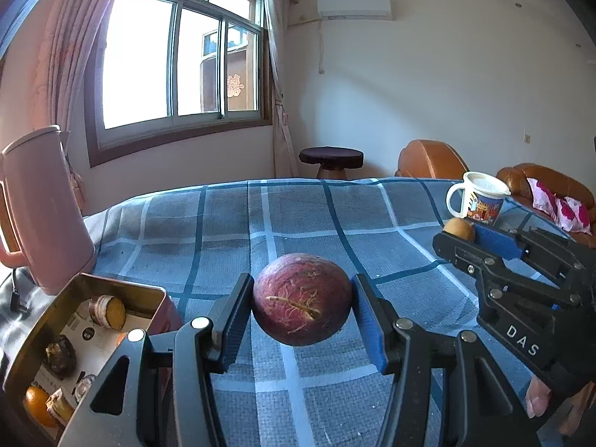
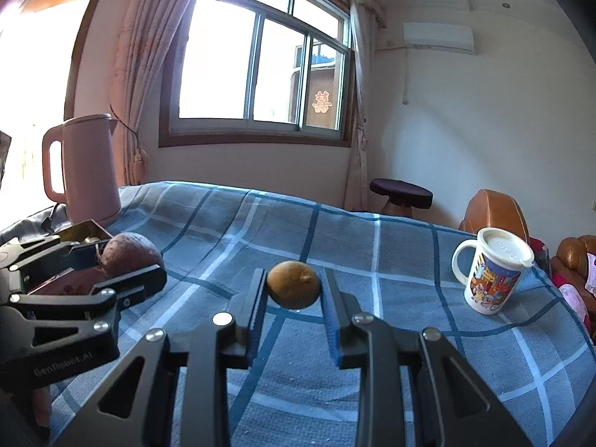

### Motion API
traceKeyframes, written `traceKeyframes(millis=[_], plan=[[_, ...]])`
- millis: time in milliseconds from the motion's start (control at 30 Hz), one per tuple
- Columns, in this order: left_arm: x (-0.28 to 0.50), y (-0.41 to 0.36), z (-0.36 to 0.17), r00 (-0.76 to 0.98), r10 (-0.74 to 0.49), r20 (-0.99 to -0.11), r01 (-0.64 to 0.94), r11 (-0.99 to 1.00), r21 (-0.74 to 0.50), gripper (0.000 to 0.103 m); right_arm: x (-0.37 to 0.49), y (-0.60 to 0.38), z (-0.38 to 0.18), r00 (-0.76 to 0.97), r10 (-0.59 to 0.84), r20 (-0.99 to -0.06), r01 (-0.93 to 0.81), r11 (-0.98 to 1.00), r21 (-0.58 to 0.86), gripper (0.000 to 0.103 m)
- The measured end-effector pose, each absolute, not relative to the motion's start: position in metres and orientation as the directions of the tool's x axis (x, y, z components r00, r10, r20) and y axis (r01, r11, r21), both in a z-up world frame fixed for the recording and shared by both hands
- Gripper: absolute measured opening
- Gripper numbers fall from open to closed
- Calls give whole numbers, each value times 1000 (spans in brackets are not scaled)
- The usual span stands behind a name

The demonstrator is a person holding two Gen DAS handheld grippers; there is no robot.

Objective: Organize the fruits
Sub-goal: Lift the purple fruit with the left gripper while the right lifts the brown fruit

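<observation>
My left gripper [image 1: 302, 300] is shut on a dark red passion fruit [image 1: 302, 300], held just above the blue checked cloth; the right wrist view shows the same fruit [image 2: 130, 255] at the left, with the left gripper [image 2: 128, 260] clamped round it. My right gripper [image 2: 293, 290] is shut on a small brown round fruit [image 2: 293, 289], also seen far right in the left wrist view [image 1: 459, 228], where the right gripper [image 1: 460, 229] pinches it. An open metal tin [image 1: 35, 342] at the lower left holds several fruits, among them an orange [image 1: 35, 404] and a dark fruit [image 1: 59, 355].
A pink kettle [image 1: 44, 208] stands behind the tin at the table's left edge. A lidded picture mug [image 2: 491, 272] stands at the right. A dark stool [image 1: 330, 160] and brown leather chairs [image 1: 432, 160] lie beyond the table. A bare finger [image 1: 538, 396] shows at the lower right.
</observation>
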State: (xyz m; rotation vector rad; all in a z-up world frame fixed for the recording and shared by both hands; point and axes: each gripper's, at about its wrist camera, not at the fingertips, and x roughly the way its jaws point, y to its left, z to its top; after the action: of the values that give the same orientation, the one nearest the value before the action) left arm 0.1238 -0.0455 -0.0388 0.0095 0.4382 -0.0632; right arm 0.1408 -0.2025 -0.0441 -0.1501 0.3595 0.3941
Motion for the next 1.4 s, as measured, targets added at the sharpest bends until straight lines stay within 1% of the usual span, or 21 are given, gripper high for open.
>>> traceKeyframes(millis=[367,800,1100,1400], plan=[[112,-32,-40,895,-69,-441,58,998,-40,55,127,-184,-45,840,379,-389,-442,893,-84,31],[94,-11,-38,899,-42,-437,26,999,-43,55,109,-153,-44,806,441,-395,-511,855,-88,31],[85,17,-41,893,6,-451,-32,998,-50,55,101,-133,-37,785,477,-395,-553,828,-99,31],[69,42,-34,899,59,-434,-84,996,-38,55,96,-110,-33,761,511,-400,-593,797,-109,31]])
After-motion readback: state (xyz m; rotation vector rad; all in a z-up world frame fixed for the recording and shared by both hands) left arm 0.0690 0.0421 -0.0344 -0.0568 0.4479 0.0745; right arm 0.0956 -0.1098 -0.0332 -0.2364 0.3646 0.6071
